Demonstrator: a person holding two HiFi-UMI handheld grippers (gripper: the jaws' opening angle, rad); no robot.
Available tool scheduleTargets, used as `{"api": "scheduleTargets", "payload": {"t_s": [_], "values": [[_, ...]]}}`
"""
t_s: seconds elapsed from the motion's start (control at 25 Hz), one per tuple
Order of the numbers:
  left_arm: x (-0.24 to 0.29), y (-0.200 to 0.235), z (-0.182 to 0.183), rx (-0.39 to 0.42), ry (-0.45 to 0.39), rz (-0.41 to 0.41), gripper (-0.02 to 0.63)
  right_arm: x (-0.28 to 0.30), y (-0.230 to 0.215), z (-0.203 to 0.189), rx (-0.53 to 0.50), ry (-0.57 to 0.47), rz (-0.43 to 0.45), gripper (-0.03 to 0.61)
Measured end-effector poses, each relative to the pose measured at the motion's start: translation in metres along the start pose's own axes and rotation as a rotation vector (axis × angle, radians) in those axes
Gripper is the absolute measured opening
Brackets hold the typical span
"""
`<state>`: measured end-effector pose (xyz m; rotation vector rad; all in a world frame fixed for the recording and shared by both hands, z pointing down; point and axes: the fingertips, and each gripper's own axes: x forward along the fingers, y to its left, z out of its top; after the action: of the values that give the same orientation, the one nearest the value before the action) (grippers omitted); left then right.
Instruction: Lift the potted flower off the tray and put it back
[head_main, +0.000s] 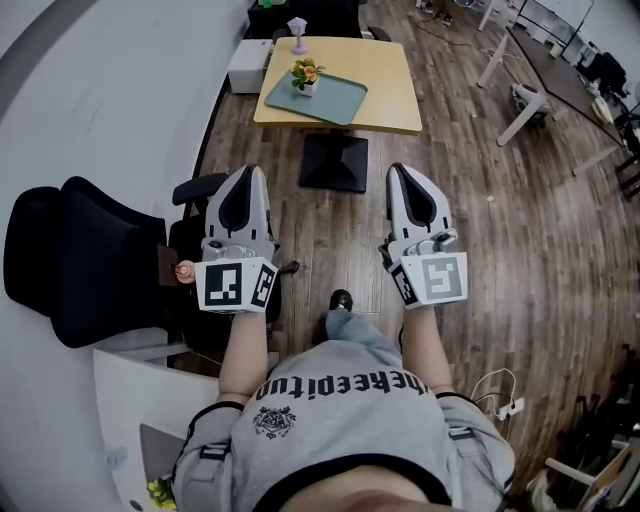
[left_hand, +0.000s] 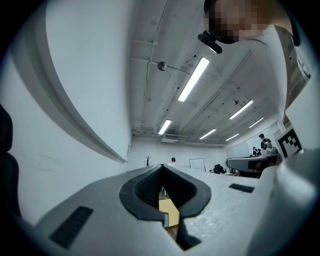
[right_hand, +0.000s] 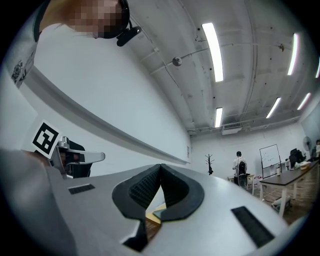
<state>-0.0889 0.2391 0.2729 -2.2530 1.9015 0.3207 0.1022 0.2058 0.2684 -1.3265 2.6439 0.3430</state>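
The potted flower (head_main: 305, 76), yellow and orange blooms in a small white pot, stands on the teal tray (head_main: 335, 100) on a light wooden table (head_main: 385, 80) far ahead in the head view. Both grippers are held out level, well short of the table, over the wood floor. My left gripper (head_main: 250, 172) is shut and holds nothing, its dark pads (left_hand: 150, 187) meeting at the tip. My right gripper (head_main: 398, 170) is likewise shut and holds nothing, pads (right_hand: 145, 187) touching. Through the gap behind each pair of pads a sliver of the yellow tabletop (left_hand: 171, 210) shows.
A small purple-footed lamp (head_main: 298, 35) stands at the table's far edge, and a white box (head_main: 248, 65) sits on the floor to its left. A black office chair (head_main: 80, 260) is close on my left. White desks (head_main: 525, 100) stand at the right. A power strip (head_main: 508, 406) lies at lower right.
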Motion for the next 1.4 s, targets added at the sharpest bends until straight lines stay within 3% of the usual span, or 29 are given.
{"api": "scheduleTargets", "payload": {"t_s": [0.24, 0.64, 1.04, 1.4], "values": [[0.064, 0.015, -0.015, 0.002, -0.003, 0.027, 0.003, 0.062, -0.035, -0.015, -0.001, -0.007, 0.045, 0.003], [0.135, 0.015, -0.045, 0.010, 0.009, 0.066, 0.003, 0.114, -0.090, -0.048, 0.022, -0.007, 0.079, 0.003], [0.190, 0.024, -0.073, 0.018, 0.031, 0.052, 0.003, 0.156, -0.123, -0.078, 0.051, -0.005, 0.071, 0.003], [0.279, 0.065, -0.085, 0.017, 0.014, 0.008, 0.003, 0.242, -0.154, -0.090, 0.035, -0.020, 0.035, 0.002]]}}
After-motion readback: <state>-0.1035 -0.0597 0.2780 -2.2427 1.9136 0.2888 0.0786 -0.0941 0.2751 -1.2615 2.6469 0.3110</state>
